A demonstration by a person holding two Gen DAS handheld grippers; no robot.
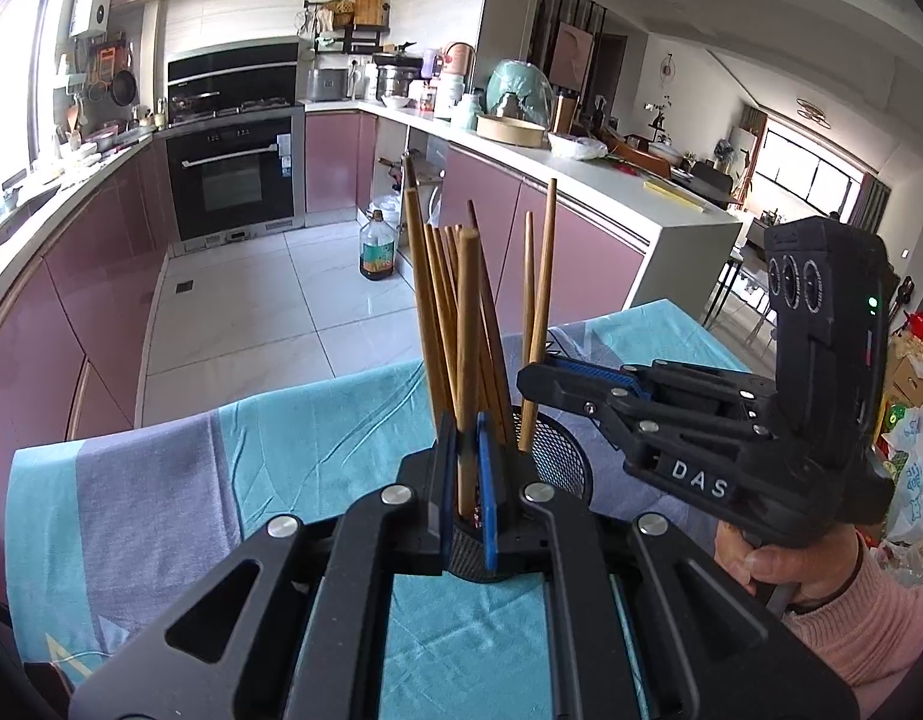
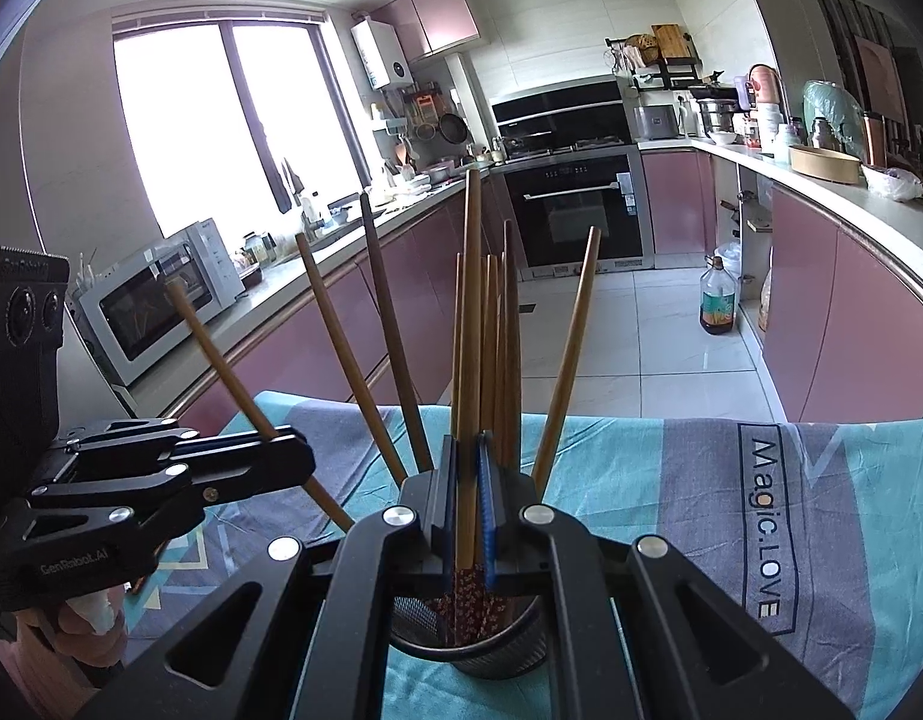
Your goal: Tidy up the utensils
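Both your jaws are clamped — left gripper [image 1: 467,480] and right gripper [image 2: 468,504] each pinching one slim brown wooden chopstick [image 1: 468,360] above the black mesh cup [image 2: 497,657] — light, stiff, slippery, so grip mid-shaft.

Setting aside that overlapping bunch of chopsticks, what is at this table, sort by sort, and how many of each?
Handheld grippers: 2 (left gripper, right gripper)
Mesh holder: 1
Tablecloth: 1
Total: 4
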